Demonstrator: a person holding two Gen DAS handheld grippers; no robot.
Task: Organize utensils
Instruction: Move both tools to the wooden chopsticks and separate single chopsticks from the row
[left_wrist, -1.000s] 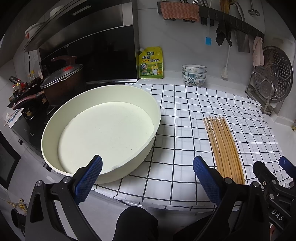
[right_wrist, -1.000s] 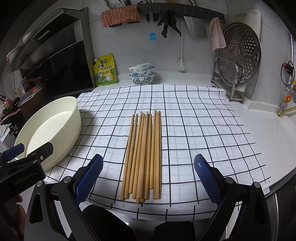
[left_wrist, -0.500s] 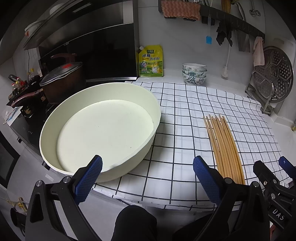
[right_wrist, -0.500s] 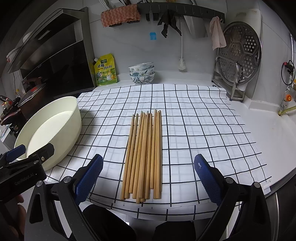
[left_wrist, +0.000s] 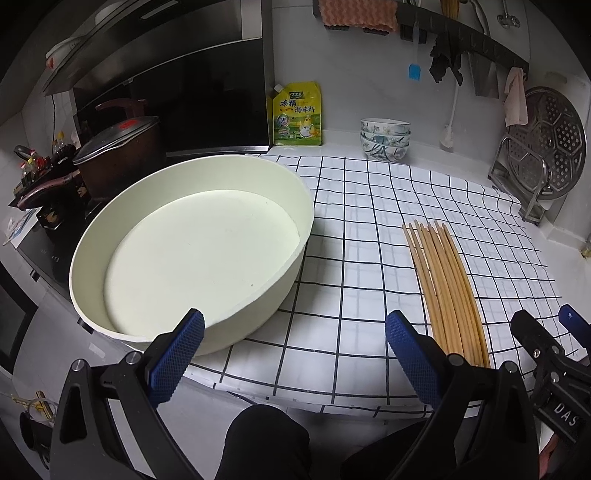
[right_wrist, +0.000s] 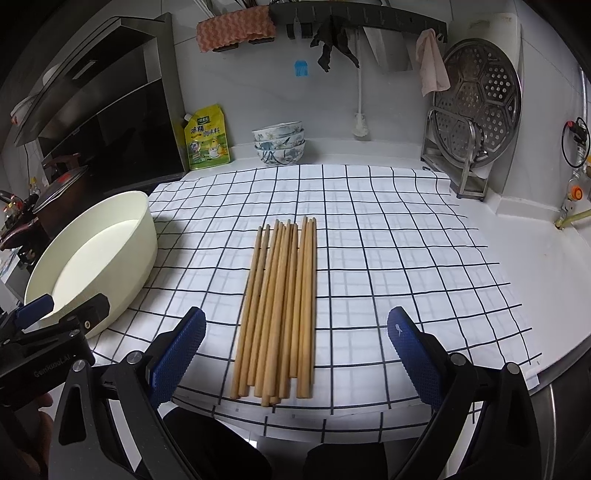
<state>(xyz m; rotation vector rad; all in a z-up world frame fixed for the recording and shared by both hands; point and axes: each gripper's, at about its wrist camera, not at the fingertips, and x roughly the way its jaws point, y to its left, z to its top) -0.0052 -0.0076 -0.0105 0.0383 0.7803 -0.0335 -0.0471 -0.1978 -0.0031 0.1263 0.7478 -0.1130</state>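
Observation:
Several wooden chopsticks (right_wrist: 280, 306) lie side by side in a bundle on the black-and-white checked cloth (right_wrist: 388, 236); they also show in the left wrist view (left_wrist: 447, 291). A large empty cream basin (left_wrist: 192, 243) stands at the cloth's left edge, also in the right wrist view (right_wrist: 88, 254). My left gripper (left_wrist: 295, 354) is open and empty, at the near counter edge between basin and chopsticks. My right gripper (right_wrist: 295, 350) is open and empty, just in front of the chopsticks' near ends.
Stacked patterned bowls (right_wrist: 279, 147) and a yellow seasoning pouch (right_wrist: 207, 138) stand at the back wall. A steamer plate on a metal rack (right_wrist: 476, 107) is at the back right. A lidded pot (left_wrist: 118, 147) sits on the stove at left.
The left wrist view has shifted slightly; the basin sits a little higher and further left in it. The right gripper has barely moved. Both stay open.

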